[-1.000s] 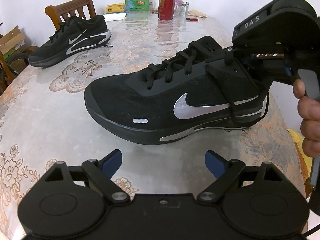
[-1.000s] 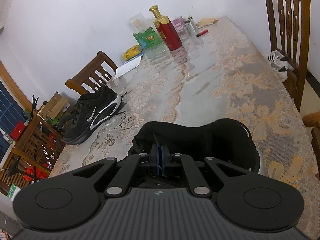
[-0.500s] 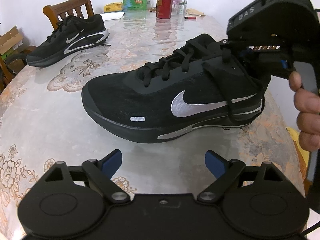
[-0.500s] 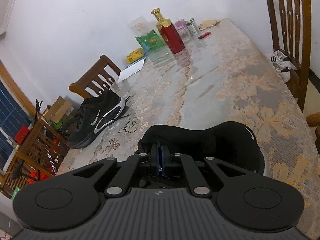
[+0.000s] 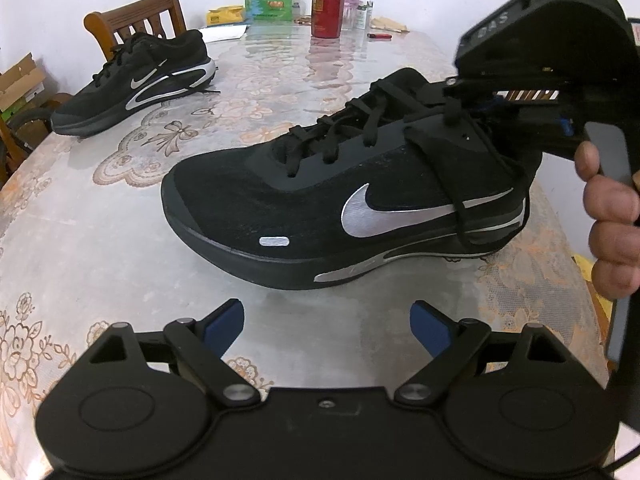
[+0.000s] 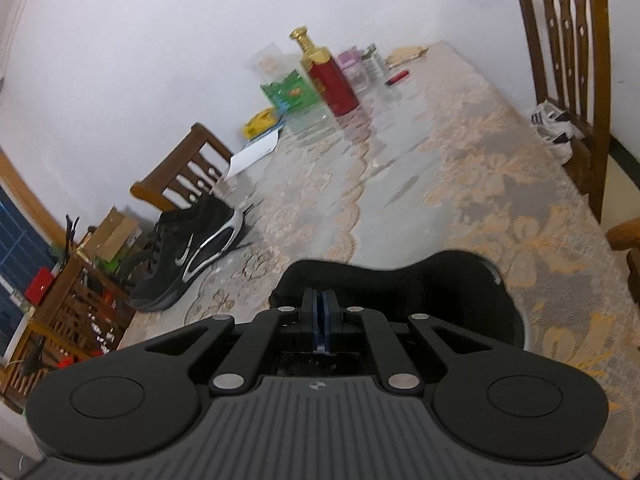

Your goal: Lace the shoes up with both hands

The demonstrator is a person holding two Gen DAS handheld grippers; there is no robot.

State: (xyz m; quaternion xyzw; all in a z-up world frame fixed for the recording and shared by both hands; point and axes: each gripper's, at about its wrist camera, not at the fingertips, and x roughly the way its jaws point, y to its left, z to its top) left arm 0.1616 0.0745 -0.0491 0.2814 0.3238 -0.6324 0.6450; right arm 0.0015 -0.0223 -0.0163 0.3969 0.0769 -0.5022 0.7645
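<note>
- Two black shoes sit on the lace-covered table (image 5: 80,240): the near shoe (image 5: 320,200) mid-table, side-on, toe left; the second shoe (image 5: 132,88) by the far left edge.
- Bare cloth lies between near shoe and left gripper (image 5: 326,320), its jaws spread wide, empty.
- Near shoe's lace (image 5: 456,184) droops over its silver swoosh.
- Right gripper (image 6: 320,320), pads pressed together, sits at the collar; whether lace is pinched, I cannot tell.
- Nothing has visibly shifted since a second ago.

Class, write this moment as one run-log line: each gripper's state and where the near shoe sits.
left gripper: open, empty | right gripper: shut at near shoe's collar, hold unclear | near shoe: upright on table
</note>
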